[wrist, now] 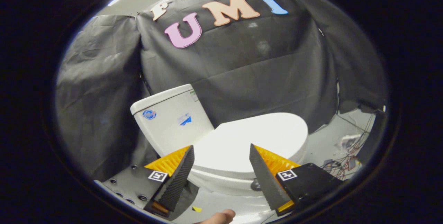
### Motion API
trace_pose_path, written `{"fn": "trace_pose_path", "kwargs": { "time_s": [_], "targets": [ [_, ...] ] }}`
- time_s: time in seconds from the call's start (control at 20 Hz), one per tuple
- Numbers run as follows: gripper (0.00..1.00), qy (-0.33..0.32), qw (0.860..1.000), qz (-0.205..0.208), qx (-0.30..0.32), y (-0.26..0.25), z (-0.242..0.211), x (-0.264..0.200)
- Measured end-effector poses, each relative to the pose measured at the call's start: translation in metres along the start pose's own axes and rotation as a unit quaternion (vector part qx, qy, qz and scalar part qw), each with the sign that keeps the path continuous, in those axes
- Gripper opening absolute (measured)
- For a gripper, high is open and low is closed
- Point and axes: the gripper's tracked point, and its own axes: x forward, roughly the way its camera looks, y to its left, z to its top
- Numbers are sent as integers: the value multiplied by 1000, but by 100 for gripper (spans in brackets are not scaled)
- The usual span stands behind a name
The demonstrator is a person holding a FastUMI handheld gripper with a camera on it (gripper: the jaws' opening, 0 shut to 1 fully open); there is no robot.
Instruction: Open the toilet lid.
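Observation:
A white toilet stands ahead of me, its lid (pixel 252 137) lying flat and closed on the bowl. The white tank (pixel 171 122) rises at the lid's left end and carries small stickers. My gripper (pixel 221 148) hovers above the near side of the lid, open, its two fingers spread wide with only the lid's surface seen between them. Neither finger touches the toilet. The bowl's rim (pixel 221 182) shows below the lid, between the fingers.
Black cloth hangs behind and to the left of the toilet. To the right, loose cables and small devices (pixel 346 154) lie on the pale floor. A person's fingertip (pixel 221 216) shows just under the gripper. A small yellow scrap (pixel 196 209) lies on the floor.

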Motion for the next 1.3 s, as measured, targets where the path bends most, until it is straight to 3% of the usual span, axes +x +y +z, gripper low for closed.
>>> {"fn": "trace_pose_path", "kwargs": {
  "time_s": [0.2,0.3,0.45,0.75,0.95,1.1,1.25,1.3],
  "targets": [
    [99,10,995,-7,98,-9,-36,2],
    [99,32,989,-30,139,-24,-57,7],
    [99,38,971,-46,232,-44,-80,16],
    [93,6,945,-52,324,-69,-85,14],
    [97,-42,911,-93,400,-107,-84,-3],
    [97,-26,896,-112,430,-115,-105,-2],
    [97,-10,877,-100,471,-118,-117,13],
    [87,9,872,-103,479,-118,-127,20]
  ]
}}
